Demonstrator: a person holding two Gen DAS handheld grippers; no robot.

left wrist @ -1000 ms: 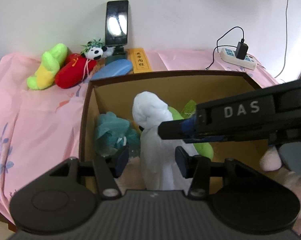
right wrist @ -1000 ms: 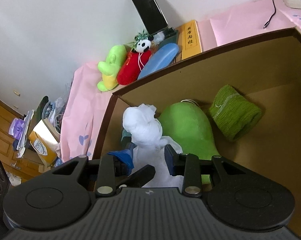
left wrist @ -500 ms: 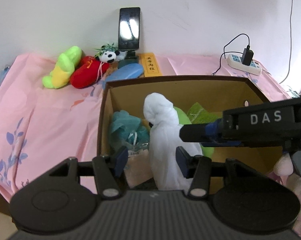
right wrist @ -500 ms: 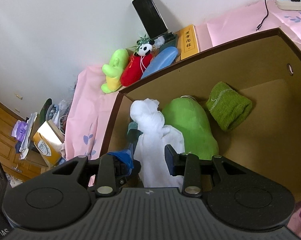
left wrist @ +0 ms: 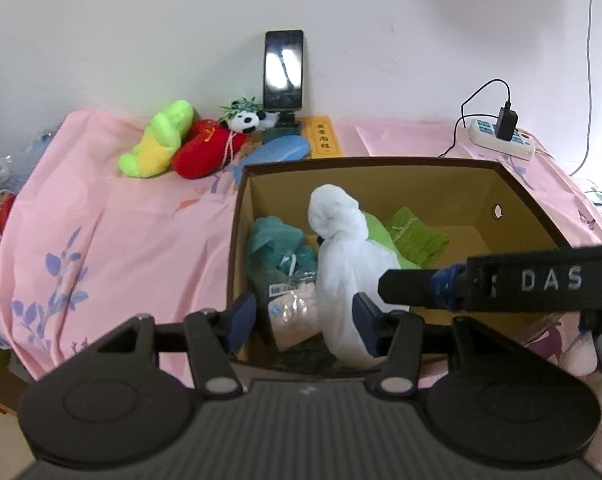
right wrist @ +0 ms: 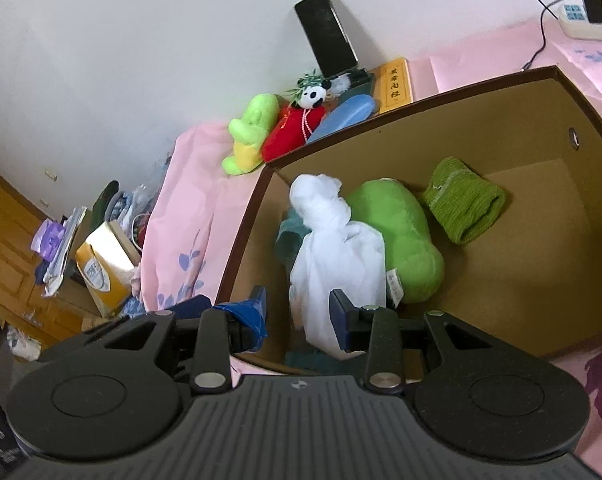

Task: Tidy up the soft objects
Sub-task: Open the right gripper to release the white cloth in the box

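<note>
Between both grippers' jaws — white cloth [left wrist: 341,264], upright in box [left wrist: 513,196].

Box left half packed, right half free.
Bare floor of cardboard box [right wrist: 541,216] at right of frame, past green rolled cloth [right wrist: 465,210]. White bundle [right wrist: 333,248], green plush [right wrist: 397,240], teal cloth [left wrist: 277,248] crowd left wall. Right tongs [left wrist: 421,280] cross above near right rim. Toys line counter [left wrist: 121,232] at wall; mid-left bare.

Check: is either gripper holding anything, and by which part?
Nothing held. Left gripper and right gripper are open around the white cloth in the box.
</note>
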